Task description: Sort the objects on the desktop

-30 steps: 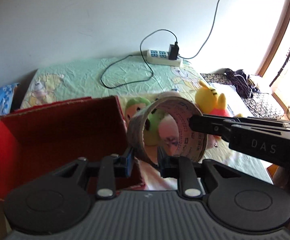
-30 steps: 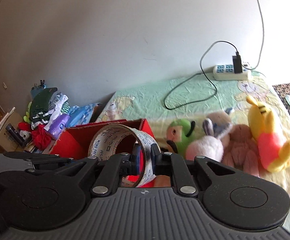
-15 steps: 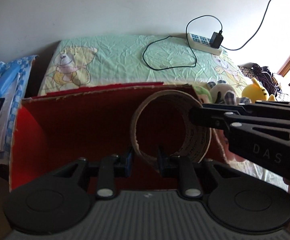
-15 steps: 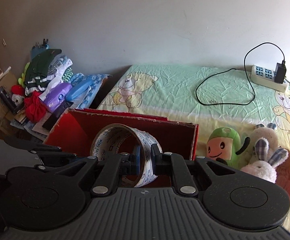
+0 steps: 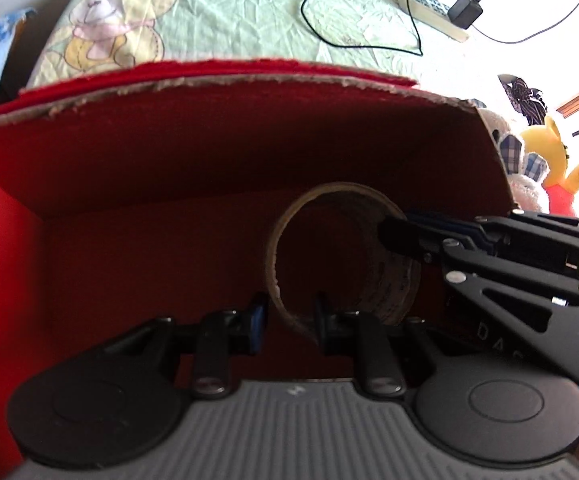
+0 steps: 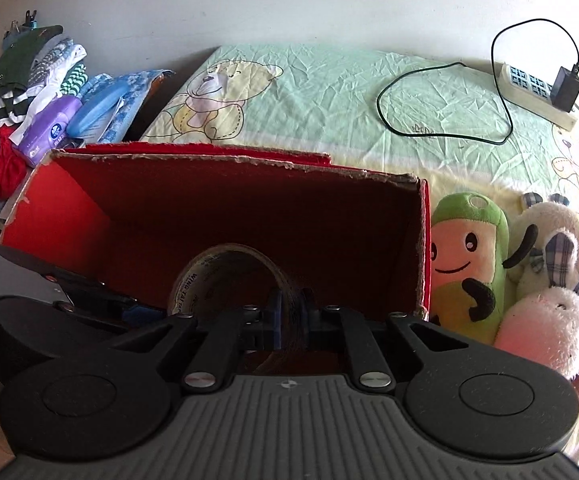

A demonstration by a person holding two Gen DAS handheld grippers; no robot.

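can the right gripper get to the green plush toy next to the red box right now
Probably not yet: the right gripper is shut on the tape roll inside the red box, whose wall stands between it and the green plush toy.

Rt-side glare, dim box, fisheye

Readable text is sparse. Tape roll (image 6: 225, 280): black print on the liner, "WING TAI" legible in the right wrist view, the rest too small or blurred. Right gripper (image 5: 401, 236) body, seen from the left wrist view: embossed letters "D A", a following letter cut off by the edge. Purple tissue pack (image 6: 47, 130): round blue logo, wording unreadable. Print inside the roll in the left wrist view is too blurred to read.
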